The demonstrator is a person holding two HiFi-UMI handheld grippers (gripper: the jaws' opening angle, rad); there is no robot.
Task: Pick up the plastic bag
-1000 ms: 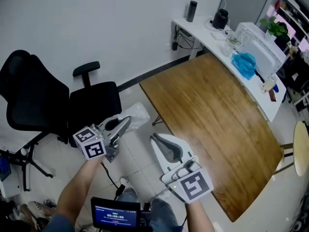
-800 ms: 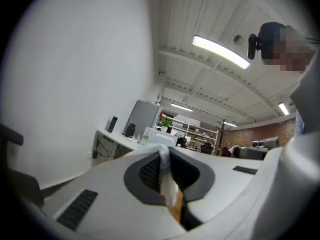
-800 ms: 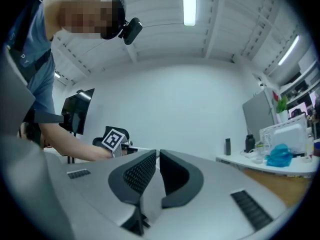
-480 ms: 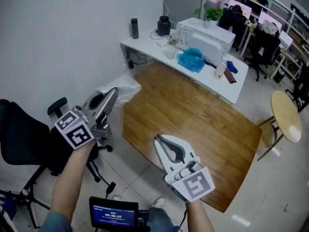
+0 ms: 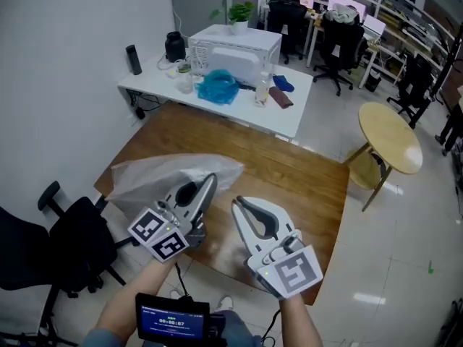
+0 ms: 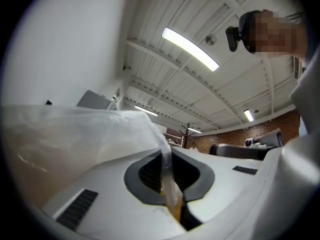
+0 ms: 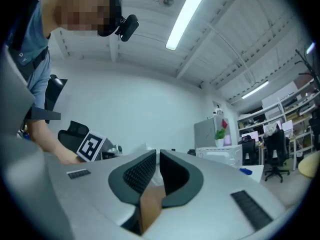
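Observation:
A clear, crinkled plastic bag hangs from my left gripper above the near left corner of the wooden table. In the left gripper view a thin fold of the bag runs down between the jaws of the left gripper, which are shut on it. The rest of the bag billows to the left and hides most of that view. My right gripper hovers just right of the left one. The right gripper shows only a thin slit between its jaws, with nothing in it.
A white desk behind the table carries a microwave, a blue bag and small items. A round wooden table stands to the right and a black office chair to the left. Office chairs and shelves fill the back.
The view has swung from the black chair round to the wooden table. My left gripper has carried the bag over the table's near corner. The right gripper holds its place.

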